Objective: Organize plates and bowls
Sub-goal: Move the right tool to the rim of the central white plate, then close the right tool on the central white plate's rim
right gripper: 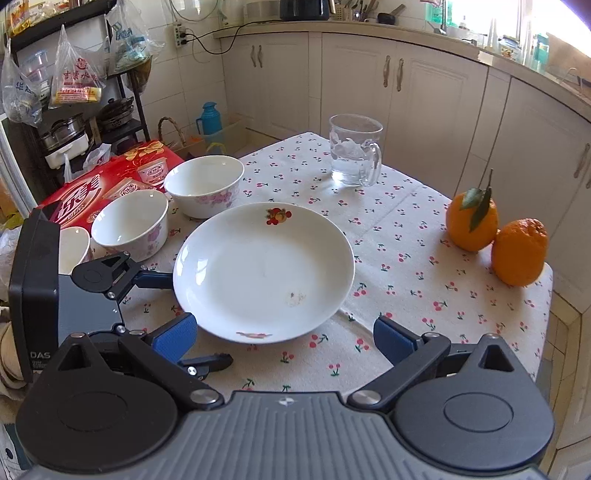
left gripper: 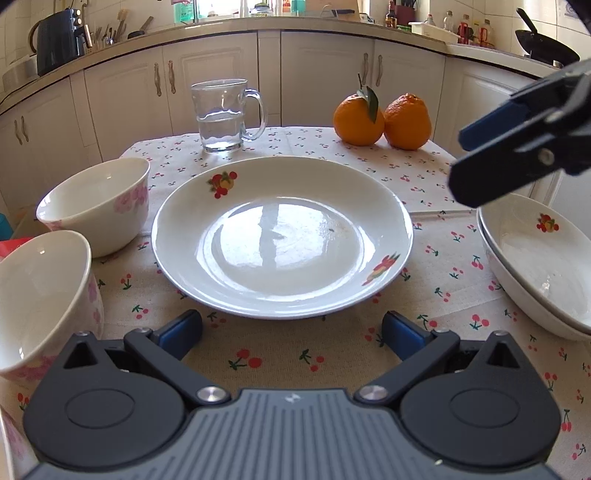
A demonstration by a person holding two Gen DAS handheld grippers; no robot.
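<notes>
Plate [left gripper: 282,236] sits on cherry-print tablecloth [left gripper: 332,354] by kitchen cabinets [left gripper: 325,77]; both hand-held grippers gape, empty.

Home kitchen: cream cabinets [left gripper: 221,77], cluttered counter [left gripper: 258,22], wok [left gripper: 546,46].

Bright daylight comes from the windows behind the far counter, blown out to white at the upper right of the right wrist view. The central plate [left gripper: 282,236] mirrors the window as a broad glare patch. Shadows are soft. Both views are sharp, with strong fisheye bending of cabinets [left gripper: 207,85] toward the edges.
</notes>
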